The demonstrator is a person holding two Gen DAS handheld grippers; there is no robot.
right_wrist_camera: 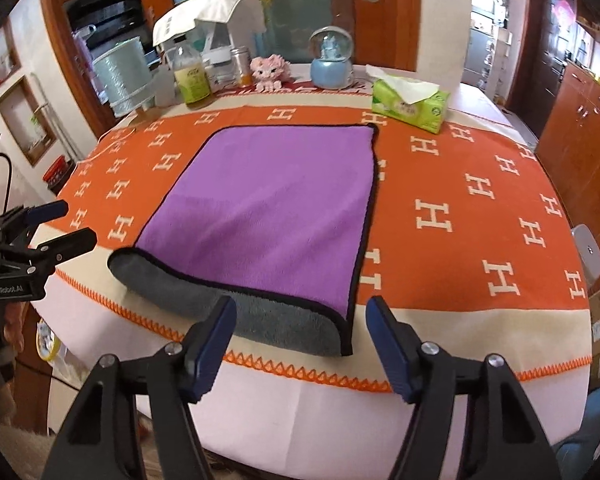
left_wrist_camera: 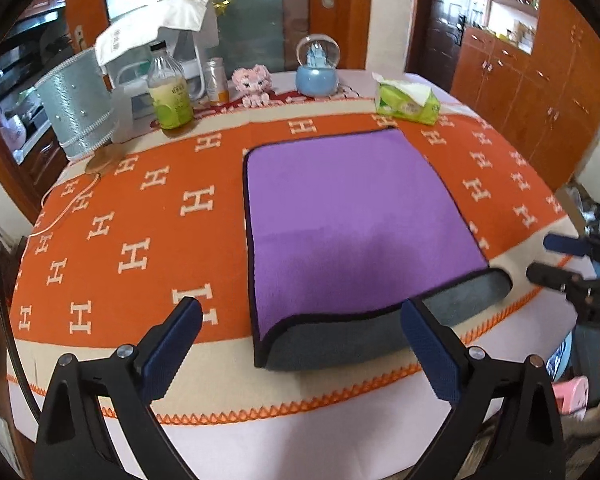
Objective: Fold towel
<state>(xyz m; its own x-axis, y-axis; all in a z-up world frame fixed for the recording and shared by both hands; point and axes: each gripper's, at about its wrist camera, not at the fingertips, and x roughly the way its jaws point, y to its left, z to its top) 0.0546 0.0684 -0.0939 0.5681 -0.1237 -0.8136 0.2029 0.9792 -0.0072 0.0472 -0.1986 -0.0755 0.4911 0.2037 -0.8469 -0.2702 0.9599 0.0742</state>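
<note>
**Both grippers spread and empty at the towel's near edge**

The left gripper (left_wrist_camera: 302, 340) hangs wide apart, holding nothing, its fingers straddling the near left corner of the towel (left_wrist_camera: 352, 216) from above the counter (left_wrist_camera: 260, 440) edge. The right gripper (right_wrist_camera: 302, 338) is likewise released and empty, framing the near right corner. Neither touches the cloth.

The towel lies on the orange cloth (left_wrist_camera: 140, 200), roughly central, purple face up with a black hem. It looks already folded once: a grey underlayer shows along the near edge, where the purple layer stops short of it. That near edge is uneven and slightly puffed up.

Risks from here, as I judge them:

- Each corner has two layers. A shallow pinch may catch only the purple layer, so the fold opens instead of doubling.
- The offset between the layers will carry into the next fold and leave the edges misaligned unless both corners are lifted evenly.
- A deep pinch could snag the orange cloth beneath and drag it, disturbing the things at the far side: the tissue pack (left_wrist_camera: 406, 102), snow globe (left_wrist_camera: 318, 66), plush (left_wrist_camera: 252, 82) and bottle (left_wrist_camera: 170, 88).
- Carrying the near edge too far back could sweep the towel against the tissue pack, which sits just beyond its far right corner.
</note>
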